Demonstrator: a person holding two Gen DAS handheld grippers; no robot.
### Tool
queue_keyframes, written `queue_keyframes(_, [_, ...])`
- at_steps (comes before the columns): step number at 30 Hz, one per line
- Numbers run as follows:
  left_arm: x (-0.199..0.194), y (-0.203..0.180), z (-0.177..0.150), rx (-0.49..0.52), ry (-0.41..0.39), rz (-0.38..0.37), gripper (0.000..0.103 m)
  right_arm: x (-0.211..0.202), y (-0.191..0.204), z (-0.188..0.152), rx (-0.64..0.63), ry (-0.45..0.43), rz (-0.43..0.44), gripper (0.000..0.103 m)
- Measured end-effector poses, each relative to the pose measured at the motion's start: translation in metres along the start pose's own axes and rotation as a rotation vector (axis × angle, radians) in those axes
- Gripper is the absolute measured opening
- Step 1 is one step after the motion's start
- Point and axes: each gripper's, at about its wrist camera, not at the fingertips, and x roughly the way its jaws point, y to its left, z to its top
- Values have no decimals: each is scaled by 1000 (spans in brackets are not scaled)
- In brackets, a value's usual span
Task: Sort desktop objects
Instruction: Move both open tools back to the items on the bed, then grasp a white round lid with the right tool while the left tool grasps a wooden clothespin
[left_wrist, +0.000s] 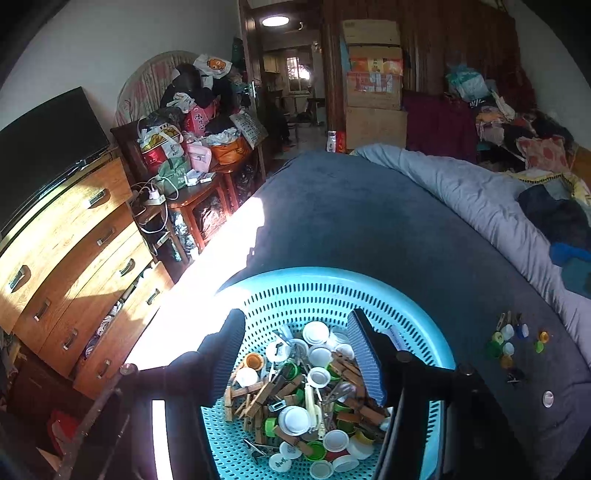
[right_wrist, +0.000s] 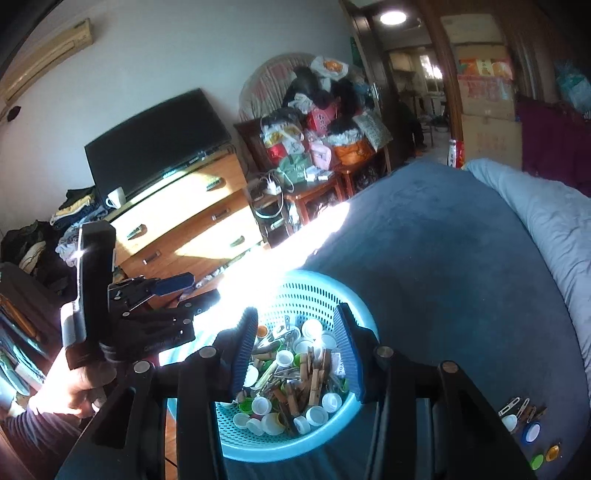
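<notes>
Bedroom, stacked boxes (left_wrist: 373, 79), print unreadable

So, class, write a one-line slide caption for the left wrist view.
Open left hand-held gripper above a blue basket of bottle caps and clothespins.

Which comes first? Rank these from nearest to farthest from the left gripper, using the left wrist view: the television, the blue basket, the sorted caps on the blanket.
1. Blue basket, directly beneath the left gripper.
2. Sorted caps, off to the right on the blanket.
3. Television, far left on the dresser.
</notes>
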Motion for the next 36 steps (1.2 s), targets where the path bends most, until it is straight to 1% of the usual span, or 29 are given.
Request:
queue_keyframes(1, [-4, -9, -3, 14, -11, -23, 67, -23, -9, -15, -4, -33, -36, 66])
queue_keyframes(2, [-8, -21, -7, 38, -21, -50, 71, -46, -20, -34, -9, -55, -86, 69])
queue_keyframes(3, [-15, -38, -14, 69, -29, -76, 72, -66, -35, -56, -11, -60, -143, 72])
queue_keyframes(4, [-17, -56, -23, 95, -31, -106, 72, -83, -52, -79, -5, -53, -205, 72])
queue_keyframes(5, [-17, -75, -32, 118, -26, -143, 72, -101, -74, -107, 21, -28, -270, 72])
queue_keyframes(7, [-15, -117, -52, 161, -7, -232, 72, -130, -125, -163, 112, 56, -399, 72])
queue_keyframes(9, [-7, -163, -74, 210, 19, -296, 72, -153, -166, -216, 178, 142, -521, 71])
queue_keyframes(11, [8, -212, -99, 255, 70, -354, 72, -167, -194, -261, 225, 210, -571, 68])
queue_keyframes(14, [27, -274, -131, 320, 134, -441, 72, -169, -211, -308, 279, 270, -551, 68])
queue_keyframes(15, [34, -296, -142, 352, 149, -470, 72, -163, -208, -316, 277, 279, -533, 68])
queue_keyframes(18, [54, -336, -157, 411, 173, -549, 72, -140, -214, -325, 255, 297, -473, 67])
queue_keyframes(19, [63, -342, -156, 415, 174, -562, 72, -131, -217, -326, 248, 297, -446, 66])
queue_keyframes(21, [79, -350, -156, 442, 167, -582, 72, -121, -225, -327, 235, 300, -422, 66])
queue_keyframes(23, [91, -352, -152, 495, 153, -569, 72, -110, -233, -328, 237, 302, -401, 66])
queue_keyframes(25, [105, -358, -147, 532, 162, -569, 72, -102, -236, -328, 220, 303, -400, 66])
queue_keyframes(27, [118, -361, -145, 542, 173, -578, 72, -98, -237, -327, 206, 298, -395, 64])
queue_keyframes(28, [121, -361, -145, 544, 177, -578, 72, -96, -237, -325, 195, 301, -400, 54])
queue_keyframes(29, [125, -362, -145, 541, 182, -578, 72, -92, -236, -324, 179, 306, -415, 41])
queue_keyframes(31, [128, -360, -149, 523, 185, -591, 72, -93, -233, -327, 171, 304, -418, 41])
queue_keyframes(33, [125, -359, -152, 522, 182, -625, 72, -99, -231, -329, 174, 283, -408, 41])
queue_keyframes(36, [120, -366, -158, 556, 174, -688, 72, -114, -228, -337, 244, 235, -372, 42])
